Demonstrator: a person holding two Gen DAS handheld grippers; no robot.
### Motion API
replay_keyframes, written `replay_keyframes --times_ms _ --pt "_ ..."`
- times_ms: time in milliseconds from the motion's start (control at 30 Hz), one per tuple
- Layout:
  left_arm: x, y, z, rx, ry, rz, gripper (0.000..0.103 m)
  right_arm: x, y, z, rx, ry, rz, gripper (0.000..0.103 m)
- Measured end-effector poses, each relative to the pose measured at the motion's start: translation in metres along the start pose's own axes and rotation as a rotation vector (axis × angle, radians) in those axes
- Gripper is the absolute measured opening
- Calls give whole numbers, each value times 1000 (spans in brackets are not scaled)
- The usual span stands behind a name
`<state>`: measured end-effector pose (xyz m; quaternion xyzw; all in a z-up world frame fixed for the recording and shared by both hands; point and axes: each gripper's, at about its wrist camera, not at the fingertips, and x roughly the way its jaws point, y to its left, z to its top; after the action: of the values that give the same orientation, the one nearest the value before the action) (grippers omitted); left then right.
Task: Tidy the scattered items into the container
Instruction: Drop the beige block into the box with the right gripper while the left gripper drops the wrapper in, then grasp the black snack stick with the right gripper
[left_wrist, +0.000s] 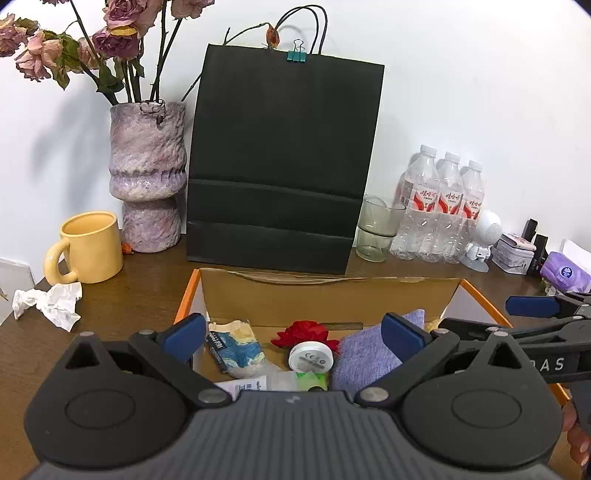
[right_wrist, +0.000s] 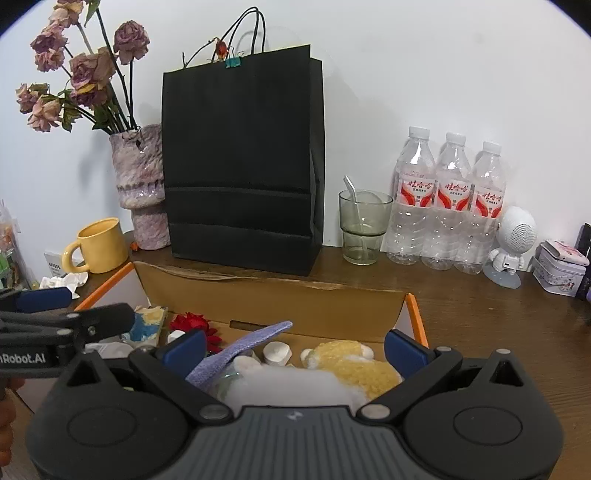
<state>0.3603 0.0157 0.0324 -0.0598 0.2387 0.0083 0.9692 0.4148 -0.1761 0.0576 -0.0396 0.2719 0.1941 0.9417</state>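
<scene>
An open cardboard box (left_wrist: 325, 291) with orange edges sits in front of me; it also shows in the right wrist view (right_wrist: 273, 299). Inside lie a blue painted pouch (left_wrist: 236, 349), a red fabric flower (left_wrist: 304, 332), a white round device (left_wrist: 311, 357), a lilac knit cloth (left_wrist: 365, 354) and a yellow plush toy (right_wrist: 354, 363). My left gripper (left_wrist: 293, 338) is open and empty above the box's left half. My right gripper (right_wrist: 295, 345) is open and empty above the right half, over the plush and cloth (right_wrist: 243, 347). A crumpled white tissue (left_wrist: 48, 302) lies on the table left of the box.
A black paper bag (left_wrist: 280, 166) stands behind the box. A yellow mug (left_wrist: 86, 247) and a vase of dried roses (left_wrist: 147, 173) stand at the left. A glass (right_wrist: 364, 227), three water bottles (right_wrist: 447, 199), a white robot figure (right_wrist: 511, 245) and a tin (right_wrist: 561, 271) stand at the right.
</scene>
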Motion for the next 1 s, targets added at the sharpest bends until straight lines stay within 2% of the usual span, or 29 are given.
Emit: replay_keyframes --times_ms 267,600,733,900,1000 --pt "-25 1 1 -11 -32 10 103 -22 3 -2 -1 -29 -8 103" --pt "-85 26 -15 -49 -80 -19 103 -85 27 -30 -59 -74 30 103" --pt "-108 43 -34 -66 -90 3 103 -107 43 -50 -86 -82 66 103" --pt "-130 57 -66 -66 -50 14 103 -115 60 -82 -59 -43 130 103" --pt "-138 61 -84 -54 -30 19 103 -108 73 -103 -79 4 139 95"
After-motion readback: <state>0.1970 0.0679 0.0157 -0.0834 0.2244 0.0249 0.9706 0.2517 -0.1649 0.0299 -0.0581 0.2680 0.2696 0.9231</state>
